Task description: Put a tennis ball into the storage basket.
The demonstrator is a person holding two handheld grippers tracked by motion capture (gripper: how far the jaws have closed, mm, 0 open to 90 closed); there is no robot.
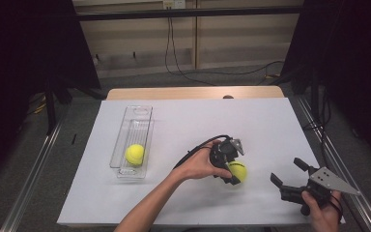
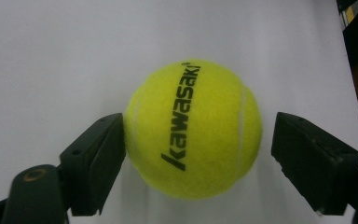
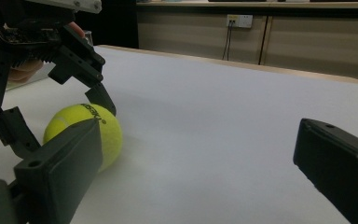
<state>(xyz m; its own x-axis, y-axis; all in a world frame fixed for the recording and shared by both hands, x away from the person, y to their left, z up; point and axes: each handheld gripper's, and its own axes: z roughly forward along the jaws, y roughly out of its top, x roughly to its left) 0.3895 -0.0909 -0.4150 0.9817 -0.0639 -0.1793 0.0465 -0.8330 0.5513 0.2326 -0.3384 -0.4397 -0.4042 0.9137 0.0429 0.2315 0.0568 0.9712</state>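
Left tongs (image 1: 235,170), lower centre of the high view, straddle a yellow tennis ball (image 1: 237,171) on the white bench (image 1: 270,130); one pad touches it, the other stands just clear, so no clamp. Right tongs (image 1: 286,173), lower right, spread apart, holding nothing. Second ball (image 1: 135,154) lies in clear tray (image 1: 140,112), centre left

right gripper (image 3: 205,172): jaws held wide apart | tennis ball (image 3: 86,135): straddled by left gripper (image 3: 60,116) | worktop (image 3: 223,116): white
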